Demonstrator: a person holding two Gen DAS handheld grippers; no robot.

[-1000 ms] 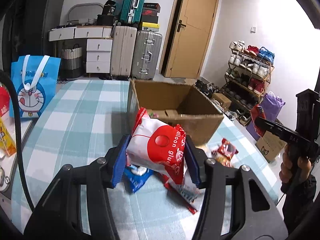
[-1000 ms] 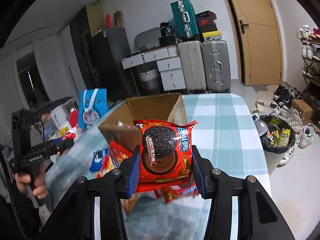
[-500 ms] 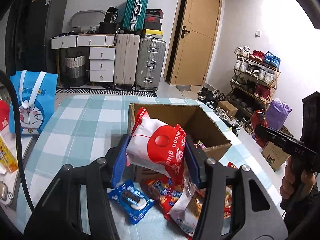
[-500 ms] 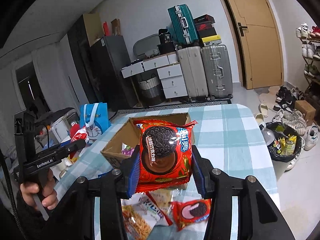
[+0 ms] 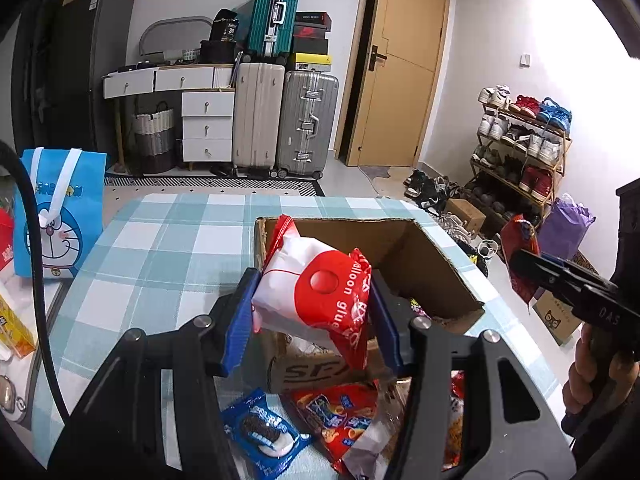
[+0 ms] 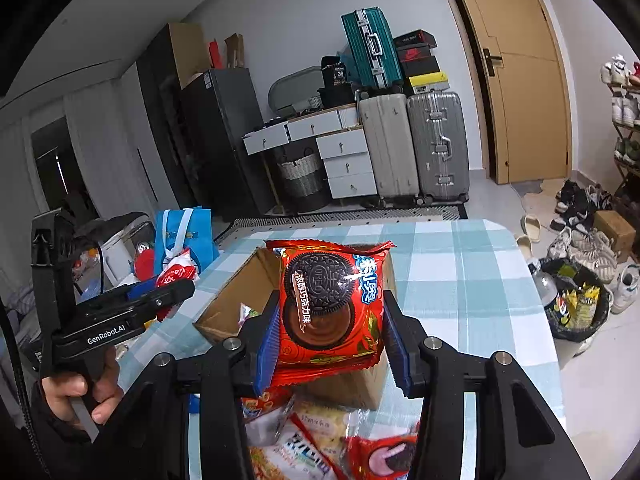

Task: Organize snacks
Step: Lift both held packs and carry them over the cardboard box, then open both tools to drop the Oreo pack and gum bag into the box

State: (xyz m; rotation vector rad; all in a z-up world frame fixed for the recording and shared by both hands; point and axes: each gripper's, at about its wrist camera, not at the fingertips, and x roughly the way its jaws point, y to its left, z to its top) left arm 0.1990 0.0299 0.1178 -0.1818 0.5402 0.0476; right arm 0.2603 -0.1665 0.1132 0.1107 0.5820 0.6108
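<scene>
Cardboard box open on checked table, more packs loose in front. Left gripper clamping white-red snack bag, right gripper clamping red Oreo pack. Mid-carry; next probably hover over opening, then let go

both claws — left claw, right claw — clamped, angled downward, each in a hand

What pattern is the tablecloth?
Light blue and white check on the tablecloth; clearest in the right wrist view.
</scene>
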